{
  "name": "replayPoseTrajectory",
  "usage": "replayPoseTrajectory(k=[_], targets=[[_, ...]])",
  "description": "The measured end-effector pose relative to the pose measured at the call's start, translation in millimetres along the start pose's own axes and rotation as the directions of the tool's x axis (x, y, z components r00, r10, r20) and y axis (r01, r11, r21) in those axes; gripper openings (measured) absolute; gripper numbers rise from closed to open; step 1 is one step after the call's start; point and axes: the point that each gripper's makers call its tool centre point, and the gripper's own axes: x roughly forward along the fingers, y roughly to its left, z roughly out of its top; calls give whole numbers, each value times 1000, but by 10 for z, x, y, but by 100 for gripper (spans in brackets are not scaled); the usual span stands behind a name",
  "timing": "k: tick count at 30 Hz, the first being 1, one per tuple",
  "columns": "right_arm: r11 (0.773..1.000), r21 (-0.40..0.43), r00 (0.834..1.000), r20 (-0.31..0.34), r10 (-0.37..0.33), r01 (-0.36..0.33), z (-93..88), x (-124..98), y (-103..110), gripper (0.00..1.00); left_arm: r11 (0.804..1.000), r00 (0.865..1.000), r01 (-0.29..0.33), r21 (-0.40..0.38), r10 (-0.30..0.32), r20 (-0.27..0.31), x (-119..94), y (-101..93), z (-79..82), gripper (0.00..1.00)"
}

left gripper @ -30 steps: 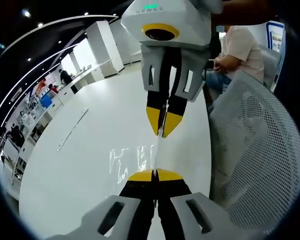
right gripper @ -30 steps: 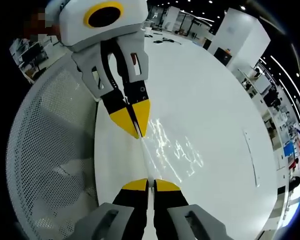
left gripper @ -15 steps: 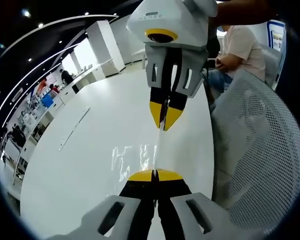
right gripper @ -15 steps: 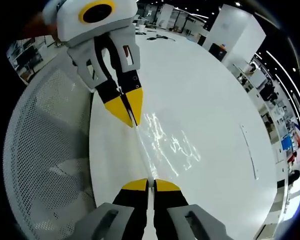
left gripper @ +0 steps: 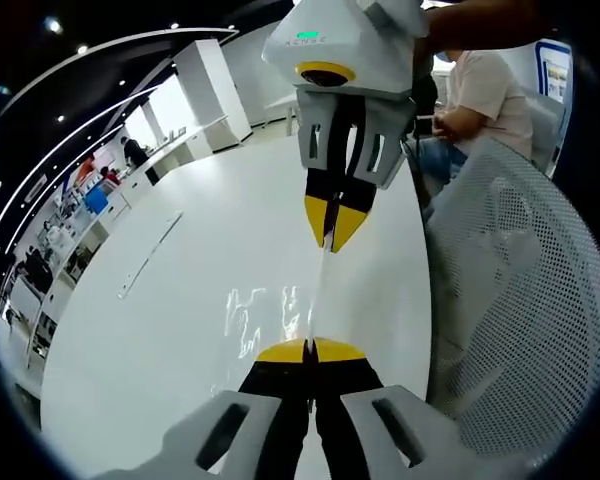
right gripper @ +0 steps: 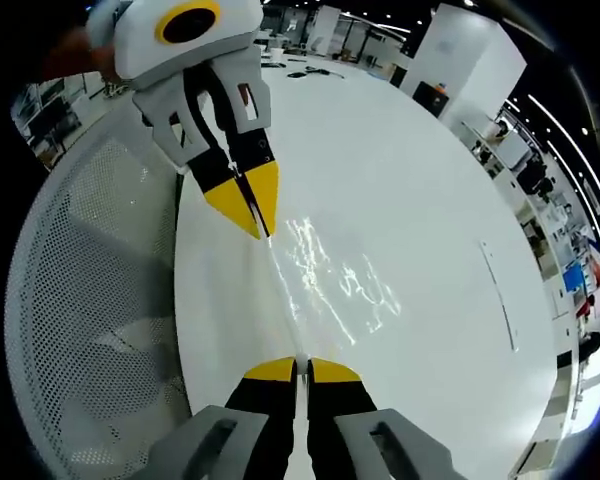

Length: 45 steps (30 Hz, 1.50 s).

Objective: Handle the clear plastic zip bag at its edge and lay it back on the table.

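Clear film zip bag (left gripper: 318, 295) is stretched taut btwn both grippers, held above the white table (left gripper: 180, 330); long axis runs straight along the line joining the tongs. Left gripper (left gripper: 309, 345) jaws pinched tight on one edge, right gripper (right gripper: 302, 362) pinched on the opposite edge, so neither is nearer. Bag is thin, glossy, wrinkled, glare on table below it. Table smooth, round-edged. White mesh chair (right gripper: 90, 290) sits beside the table. Est: lowering both ends evenly should lay it flat.
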Motion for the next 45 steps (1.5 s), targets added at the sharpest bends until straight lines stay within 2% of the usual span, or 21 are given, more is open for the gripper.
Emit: replayPoseTrajectory(k=[12,19,29,31,34,36,38,40,45], targets=[[1000,23,1000,-16,-2,2,-78,12,-35,0,1000,1000,-4,-4,4,-5,1,46,-37,0],[999,33,999,-41,-6,8,-185,9,-63,0,1000,1000,-10,-3,10,-17,-27,71,-78,0],[999,43,1000,-29,-5,6,-174,-8,-36,0,1000,1000,-7,3,7,-13,-28,68,-75,0],[1000,26,999,-35,-12,13,-197,-7,-45,0,999,1000,10,30,-9,-8,-22,31,-66,0],[1000,18,999,-37,25,-24,-212,-3,21,0,999,1000,13,43,-13,-9,-26,2,-65,0],[1000,8,999,-32,20,-19,-219,11,27,0,997,1000,21,78,-20,-16,-23,-40,-82,0],[999,11,999,-36,31,-30,-220,-3,55,0,997,1000,26,78,-25,-14,-20,-63,-88,0],[998,-45,999,-21,31,-32,-218,26,50,0,996,1000,23,83,-22,-15,-24,-65,-96,0],[998,-34,999,0,54,-54,-220,21,96,0,995,999,38,94,-38,-6,-34,-121,-117,0]])
